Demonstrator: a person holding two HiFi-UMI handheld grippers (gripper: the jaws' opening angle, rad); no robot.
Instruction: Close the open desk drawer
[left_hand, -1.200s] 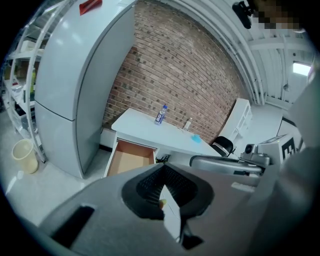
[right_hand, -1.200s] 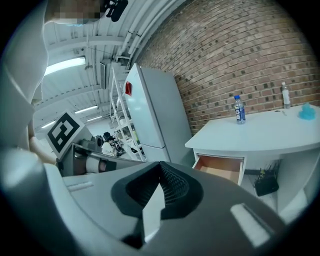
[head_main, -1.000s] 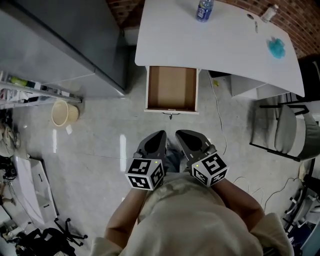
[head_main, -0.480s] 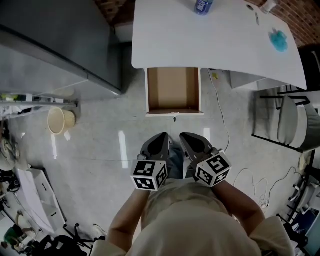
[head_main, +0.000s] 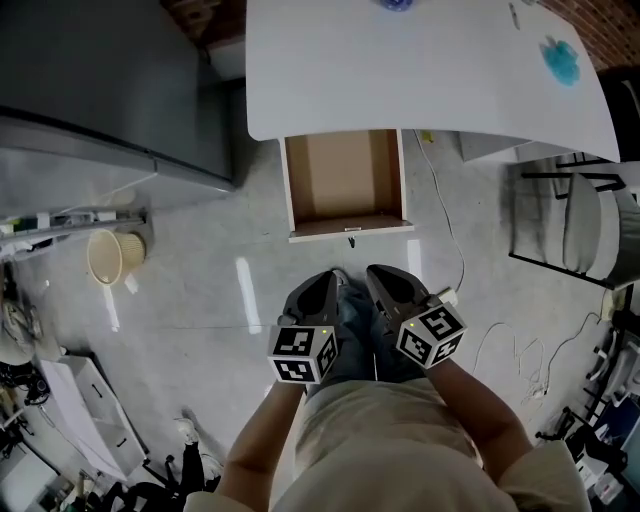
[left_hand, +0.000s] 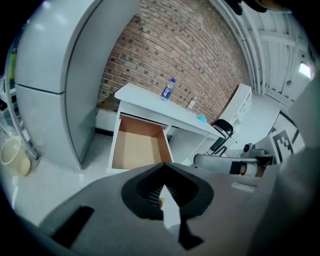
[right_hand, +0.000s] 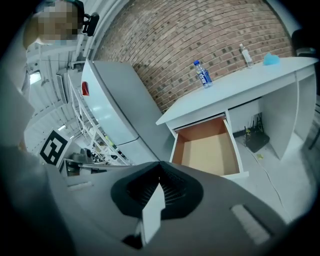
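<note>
The white desk (head_main: 430, 80) has one drawer (head_main: 346, 185) pulled out over the floor, its brown inside bare and a small key or tab hanging from its front panel (head_main: 351, 232). My left gripper (head_main: 323, 276) and right gripper (head_main: 376, 272) hang side by side, short of the drawer front and apart from it. Both point toward it, and both are shut with nothing between the jaws. The left gripper view shows the drawer (left_hand: 138, 149) just beyond the left gripper's tip (left_hand: 162, 165). In the right gripper view the drawer (right_hand: 210, 150) lies past the right gripper's tip (right_hand: 160, 164).
A tall grey cabinet (head_main: 110, 90) stands left of the desk, with a beige basket (head_main: 112, 255) on the floor beside it. A black chair (head_main: 575, 220) is at the right, and a cable (head_main: 445, 215) runs along the floor. A bottle (left_hand: 169, 89) and a blue object (head_main: 562, 58) rest on the desktop.
Both grippers have sunk together, staying shut and side by side, and the right one has rolled a little. The head view has shifted toward the desk. The drawer stands open as before.
</note>
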